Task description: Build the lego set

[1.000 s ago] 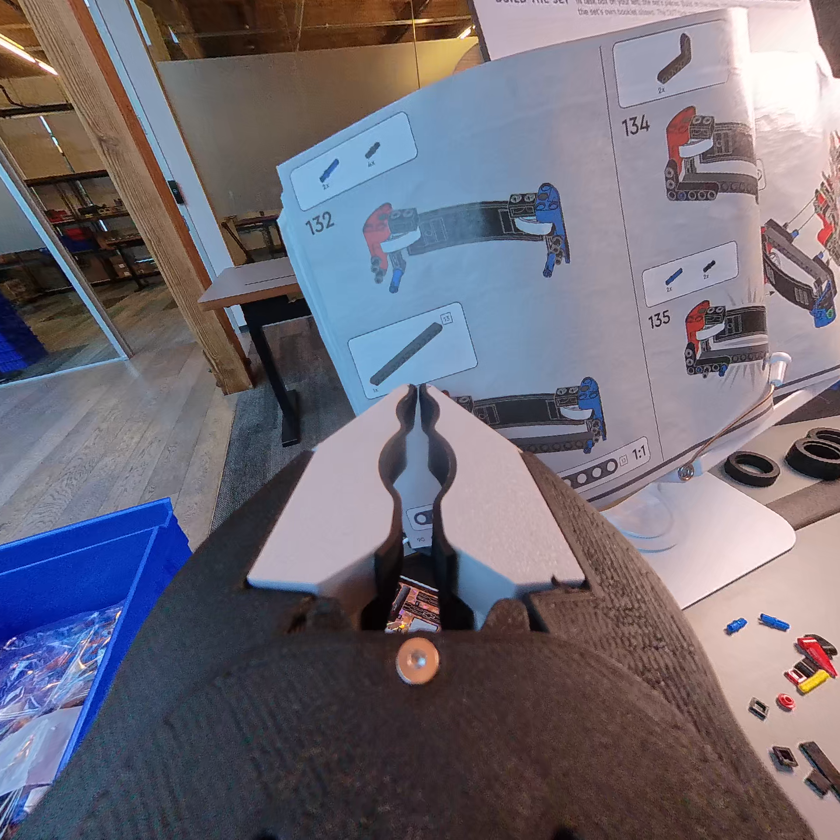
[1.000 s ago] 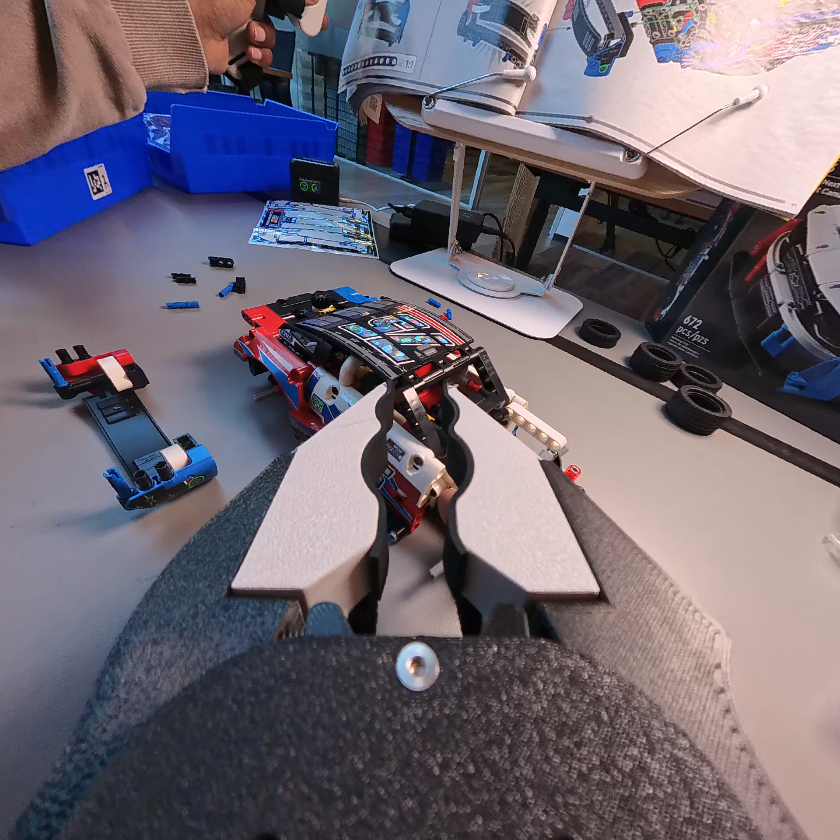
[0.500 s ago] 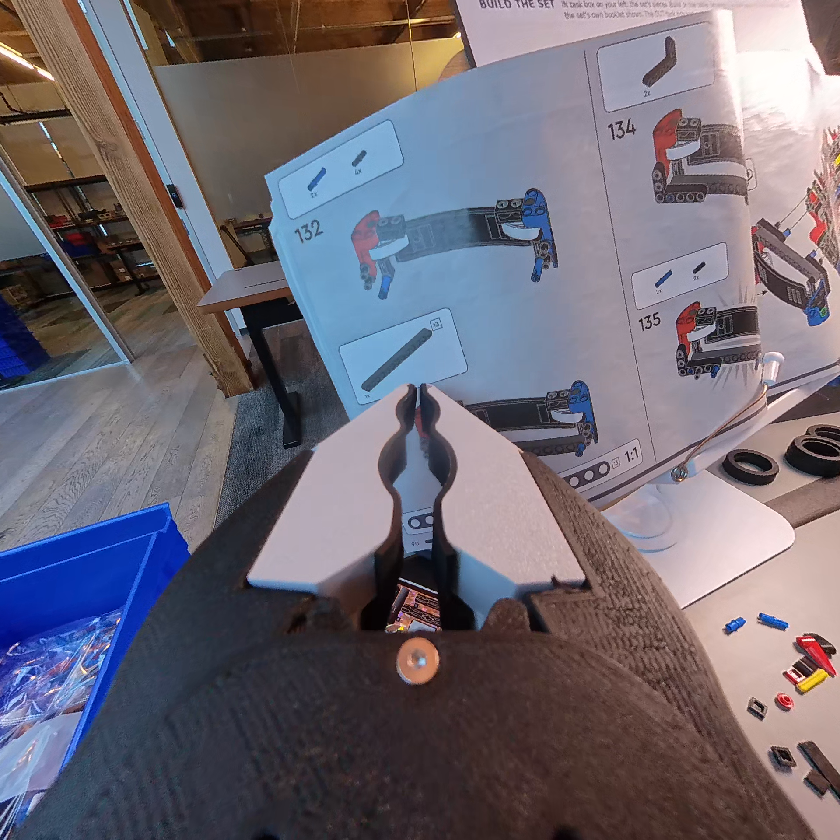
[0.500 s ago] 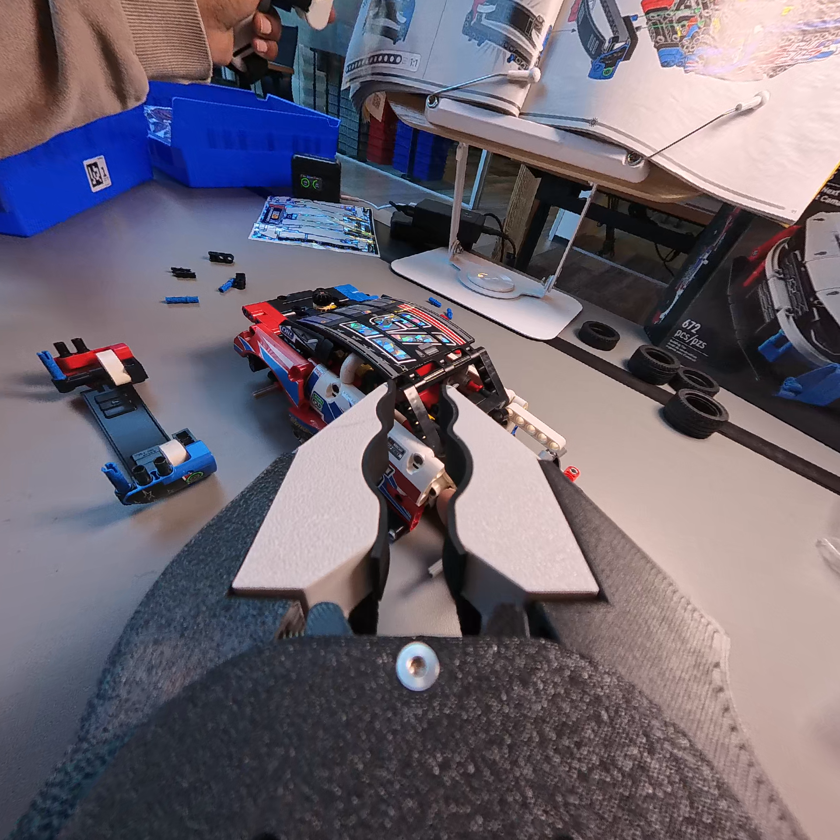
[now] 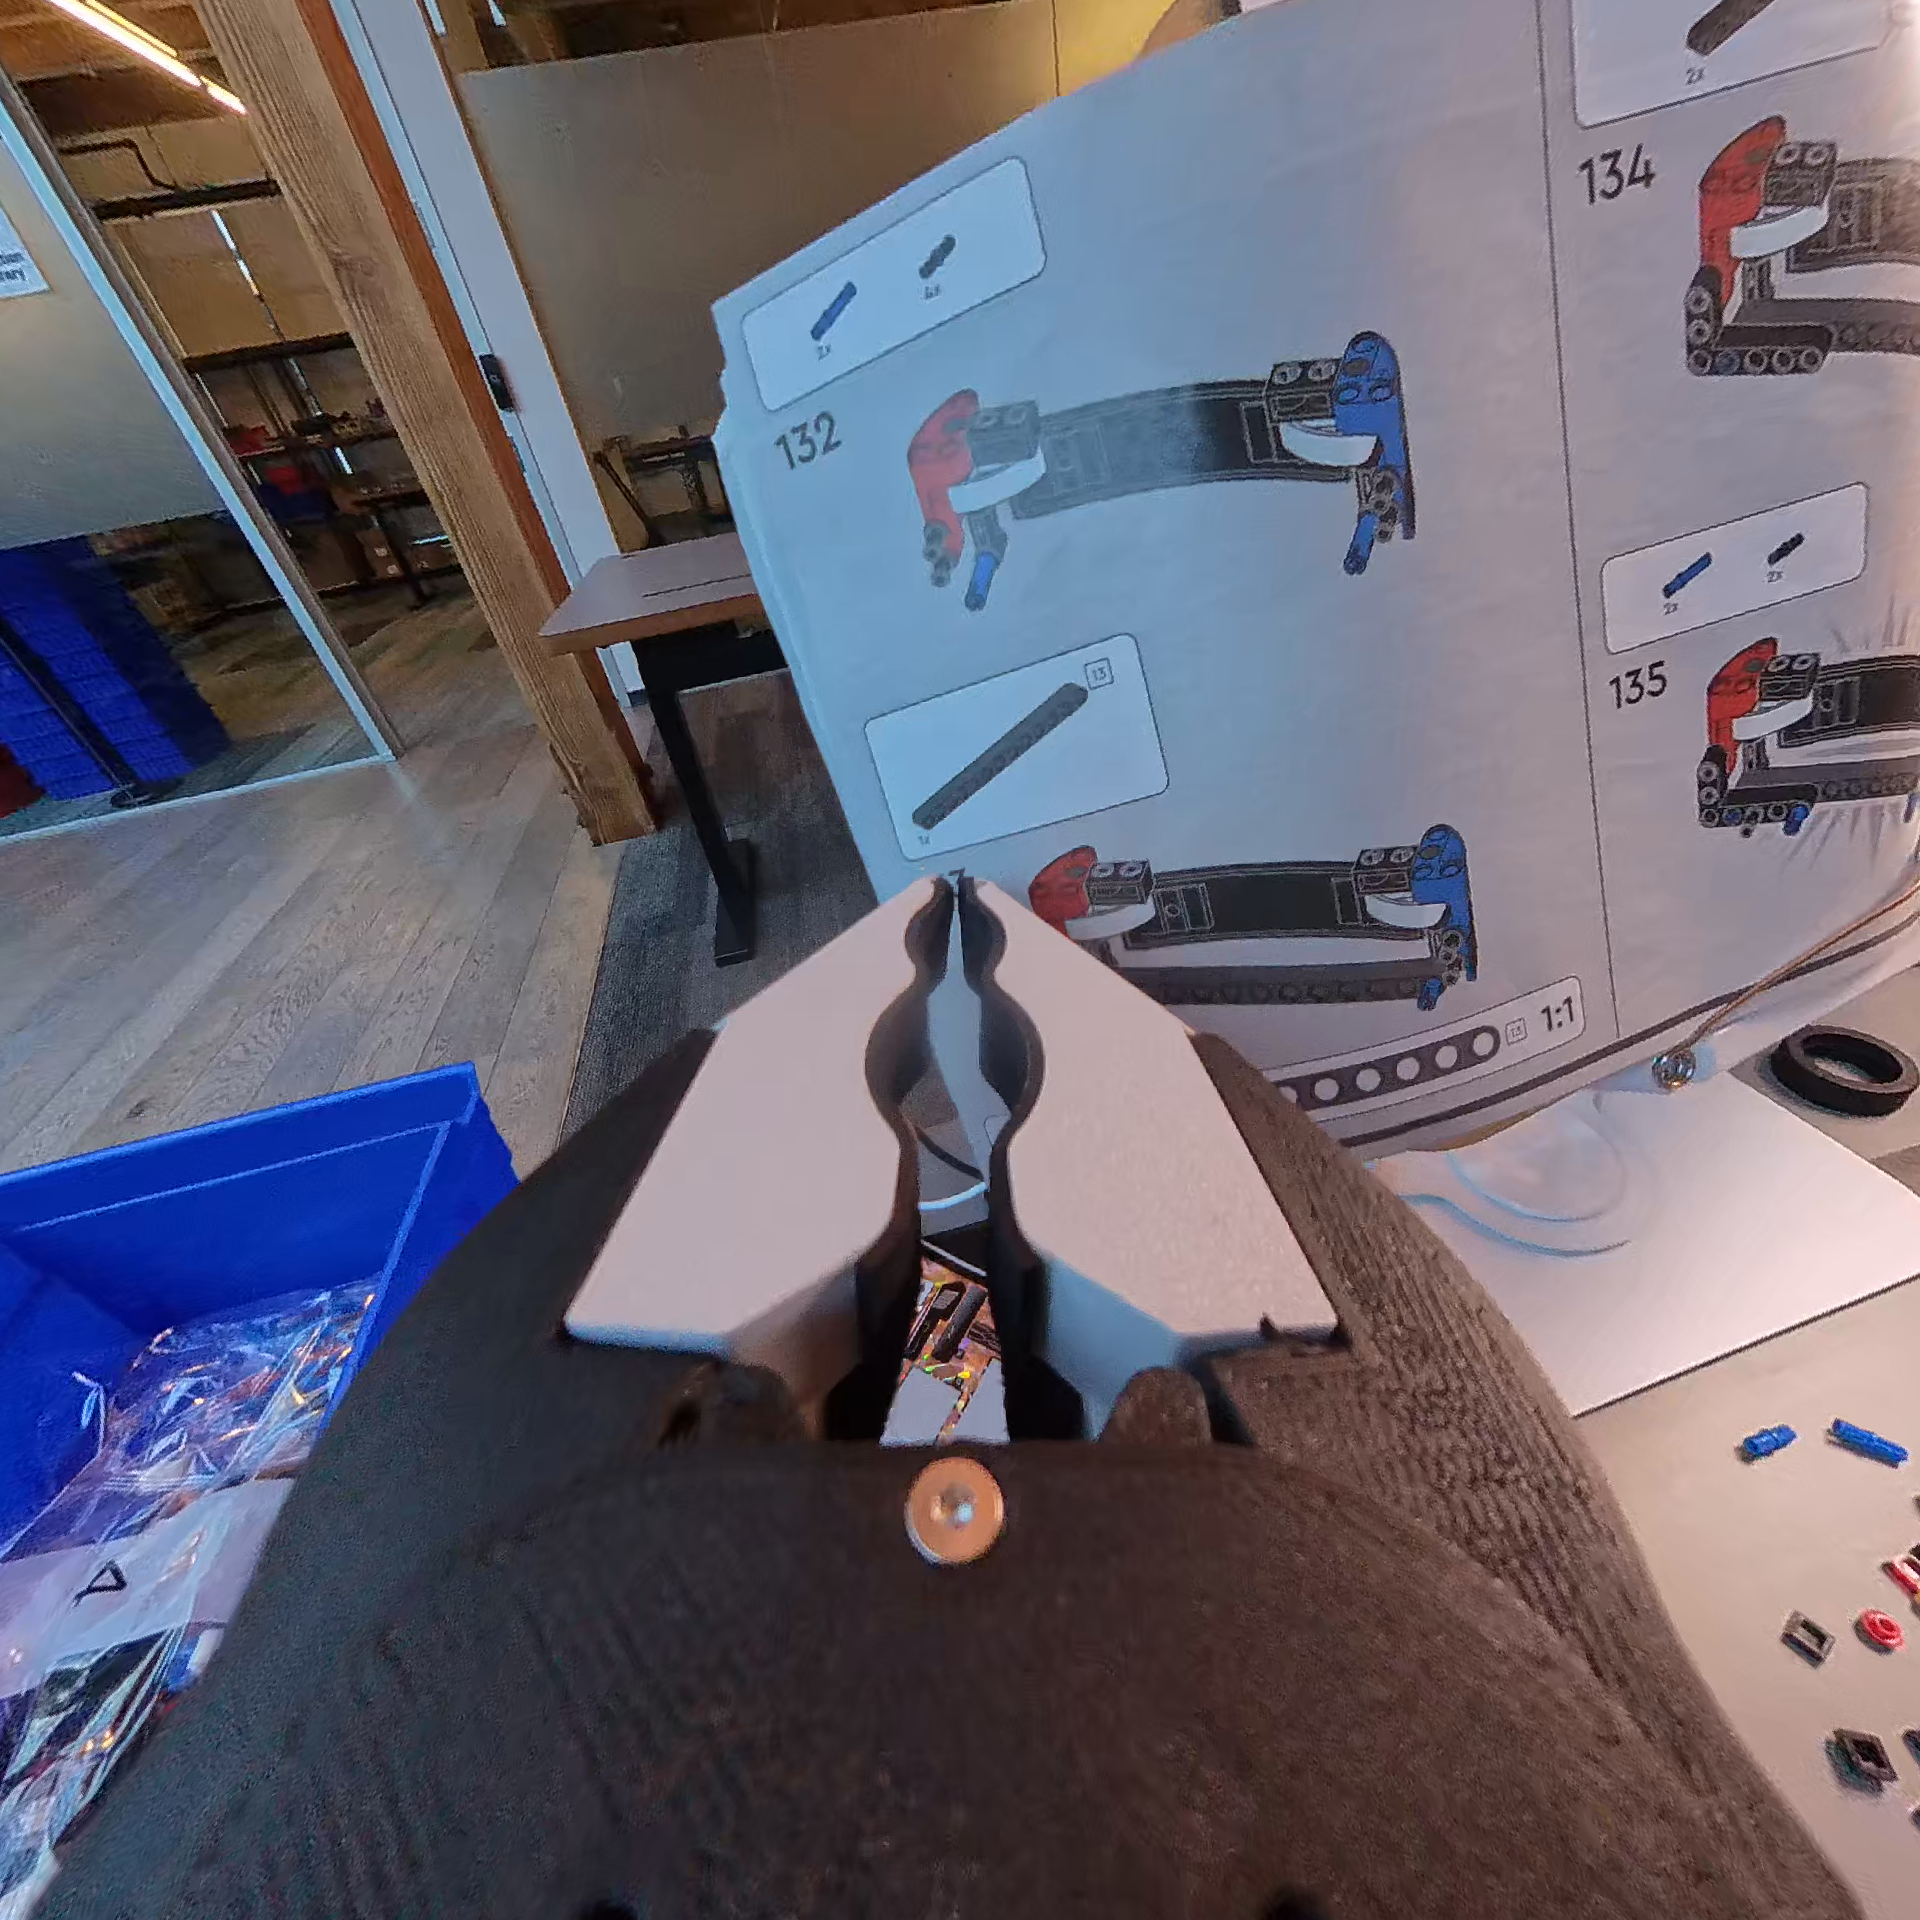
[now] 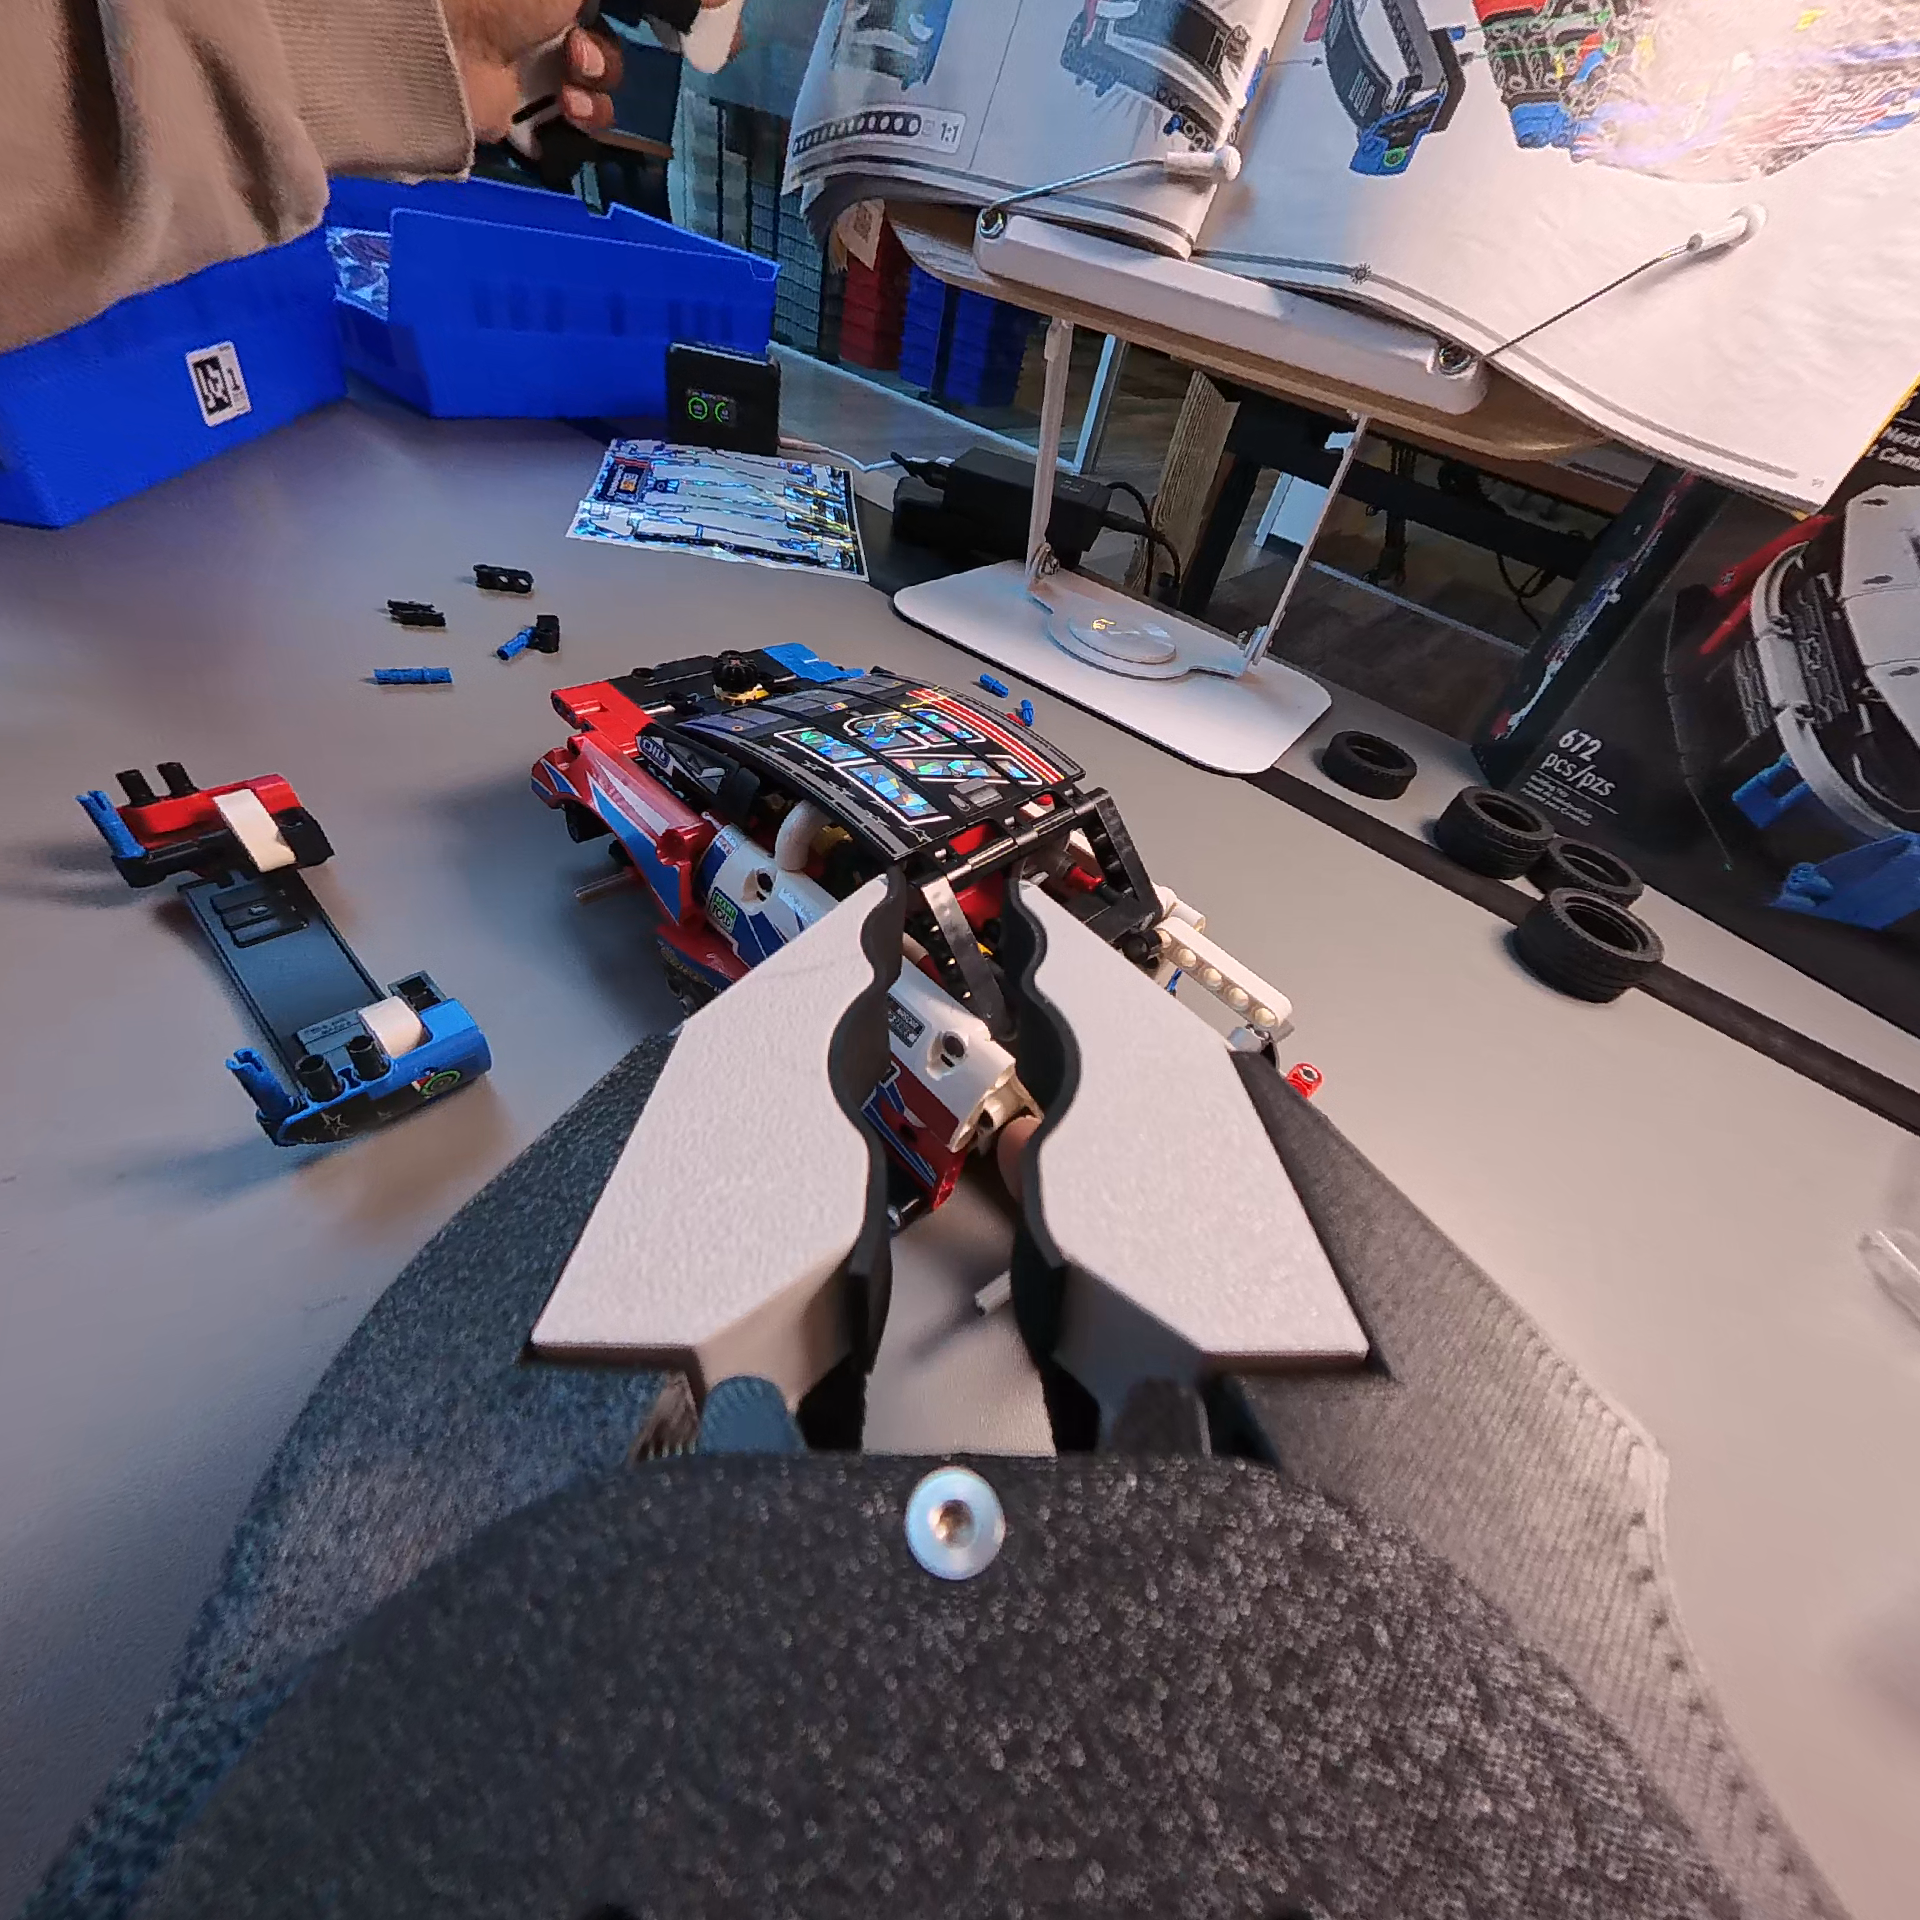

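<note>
At the left edge of the table stand two blue bins (image 6: 156,384), and the one showing in the left wrist view (image 5: 208,1226) holds clear plastic bags (image 5: 187,1434) of small parts, one with a white label. The left gripper (image 5: 956,883) is raised in front of the open instruction booklet (image 5: 1247,623), its fingertips pressed together with nothing visibly between them. The booklet leans on a white stand (image 6: 1122,644) at the far edge of the table, held by wire page clips.

The right gripper (image 6: 951,883) hovers low over the table with a narrow gap between its fingers, holding nothing; its tips frame the rear of the part-built lego car (image 6: 831,790), which sits near the middle of the table, red, blue, white and black with a shiny stickered roof. Left of the car, apart from it, lies a flat black sub-assembly (image 6: 281,945) with a red end and a blue end. Beyond it a few black and blue pins (image 6: 416,675) are scattered. A sticker sheet (image 6: 717,509) lies just beside the nearer bin, near a small black device (image 6: 722,400). Toward the right edge four black tyres (image 6: 1527,862) rest loose beside the set's box (image 6: 1714,727), which stands upright. In the far left corner a hand (image 6: 540,62) grips the other tool.
</note>
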Motion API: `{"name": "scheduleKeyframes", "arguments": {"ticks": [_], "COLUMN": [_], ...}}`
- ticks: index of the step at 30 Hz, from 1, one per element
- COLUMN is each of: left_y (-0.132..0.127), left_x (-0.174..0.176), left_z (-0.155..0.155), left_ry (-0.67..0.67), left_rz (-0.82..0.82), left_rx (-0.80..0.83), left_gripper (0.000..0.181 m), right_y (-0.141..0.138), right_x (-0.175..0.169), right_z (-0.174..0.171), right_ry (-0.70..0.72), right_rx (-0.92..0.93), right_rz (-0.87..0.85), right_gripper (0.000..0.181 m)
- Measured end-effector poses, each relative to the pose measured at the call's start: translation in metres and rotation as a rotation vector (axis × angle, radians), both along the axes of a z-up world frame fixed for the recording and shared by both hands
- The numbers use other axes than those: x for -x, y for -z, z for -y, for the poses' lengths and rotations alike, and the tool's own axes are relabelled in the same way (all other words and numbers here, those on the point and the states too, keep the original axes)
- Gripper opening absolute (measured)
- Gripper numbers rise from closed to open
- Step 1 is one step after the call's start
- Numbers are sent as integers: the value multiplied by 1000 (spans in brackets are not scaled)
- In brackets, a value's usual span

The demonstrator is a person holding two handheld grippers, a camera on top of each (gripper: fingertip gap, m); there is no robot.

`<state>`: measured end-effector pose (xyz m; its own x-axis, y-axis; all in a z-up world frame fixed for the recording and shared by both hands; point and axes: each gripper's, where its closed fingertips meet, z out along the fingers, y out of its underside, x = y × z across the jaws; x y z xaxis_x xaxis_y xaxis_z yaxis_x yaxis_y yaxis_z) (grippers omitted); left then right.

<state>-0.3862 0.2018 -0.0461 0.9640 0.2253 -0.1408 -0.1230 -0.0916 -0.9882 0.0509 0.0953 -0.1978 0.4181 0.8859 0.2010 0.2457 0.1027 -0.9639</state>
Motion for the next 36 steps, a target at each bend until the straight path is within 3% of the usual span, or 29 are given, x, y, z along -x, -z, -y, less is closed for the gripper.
{"name": "scheduleKeyframes", "arguments": {"ticks": [14,26,31,36], "left_y": [34,36,4,-27], "left_x": [-13,-55,-101,-116], "left_z": [9,8,51,136], "left_ry": [41,154,314,358], "left_rz": [21,-38,-15,-97], "left_rx": [58,67,-9,-47], "left_gripper": [0,1,8,15], "right_y": [1,0,-5,-8], "right_x": [1,1,0,2], "right_z": [1,4,7,14], "right_ry": [-2,-14,-24,-46], "right_rx": [-11,-28,-51,-62], "right_rz": [16,19,12,4], "right_gripper": [14,13,13,13]}}
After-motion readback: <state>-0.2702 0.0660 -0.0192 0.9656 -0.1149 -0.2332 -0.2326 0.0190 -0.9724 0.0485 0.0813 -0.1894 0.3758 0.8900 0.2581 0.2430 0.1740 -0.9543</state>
